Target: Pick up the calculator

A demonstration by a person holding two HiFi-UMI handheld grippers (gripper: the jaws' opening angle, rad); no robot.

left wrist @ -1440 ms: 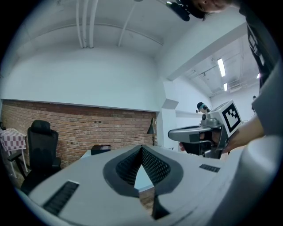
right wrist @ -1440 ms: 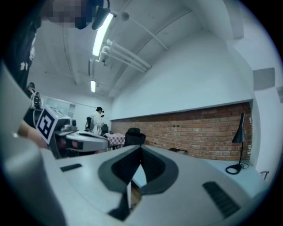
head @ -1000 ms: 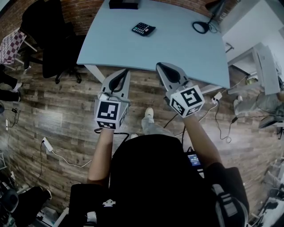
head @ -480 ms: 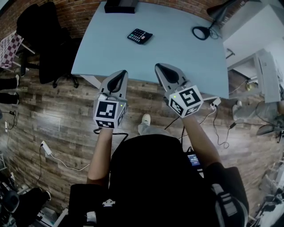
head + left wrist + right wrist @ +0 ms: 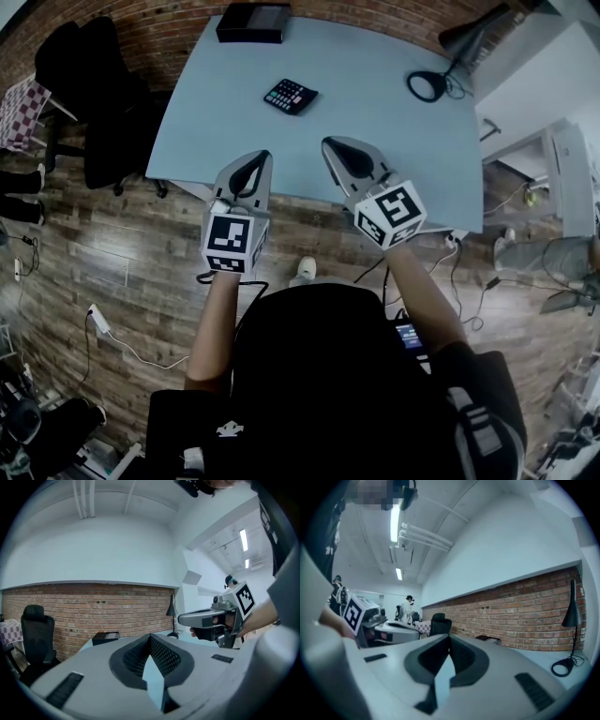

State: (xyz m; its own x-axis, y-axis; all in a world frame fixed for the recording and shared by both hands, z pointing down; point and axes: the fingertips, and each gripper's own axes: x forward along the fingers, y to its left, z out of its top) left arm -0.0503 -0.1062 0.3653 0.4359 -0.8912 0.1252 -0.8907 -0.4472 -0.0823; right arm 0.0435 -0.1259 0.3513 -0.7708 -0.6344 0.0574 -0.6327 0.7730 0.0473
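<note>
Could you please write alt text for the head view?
Seen from above, a person holds the left gripper and right gripper, both shut and empty, at the near edge of a pale blue table; a black calculator lies farther across it.

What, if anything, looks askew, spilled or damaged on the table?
Nothing stands out. The calculator lies slightly skewed to the table's edges, but flat and apparently whole; the black box and desk lamp stand toward the far side.
</note>
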